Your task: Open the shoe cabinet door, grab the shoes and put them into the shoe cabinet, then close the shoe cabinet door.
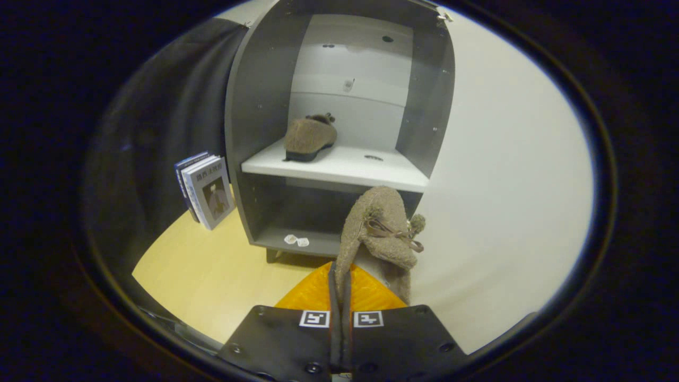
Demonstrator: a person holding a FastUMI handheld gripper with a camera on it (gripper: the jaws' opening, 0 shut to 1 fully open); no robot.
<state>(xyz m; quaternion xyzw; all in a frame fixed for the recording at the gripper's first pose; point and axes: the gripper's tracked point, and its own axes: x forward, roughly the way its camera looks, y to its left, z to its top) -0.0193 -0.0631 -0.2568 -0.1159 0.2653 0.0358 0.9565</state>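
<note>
The shoe cabinet [339, 132] stands open ahead, and it serves as the anchor for everything else. Its top edge is cut off, and the lower compartment under the white shelf [339, 165] is dark enough that its back wall is hard to make out. 2 small pale tags [296, 241] lie on the cabinet's bottom board, too small to identify. The wide white panel [504, 185] stretching away from the cabinet's right side is likely the opened door, though its hinge line cannot be seen.

1 brown fuzzy shoe [309, 139] already sits on the left part of the shelf inside the cabinet, toe pointing toward the cabinet's right side. A small dark mark lies on the shelf to the right of it — what it is cannot be told.

The gripper [339, 281] is closed almost completely, its 2 fingers pressed flat together with only a thin edge of material pinched between them. What they clamp is the second shoe [379, 233], held by the rim of its opening — it hangs up in front of the cabinet's lower compartment, just below the shelf's right end, its bow and pompom facing the white panel. The shoe's lower part is hidden behind the fingers.

A few upright books [206, 190] stand on the wooden floor [212, 276] just left of the cabinet, against the dark cloth.
</note>
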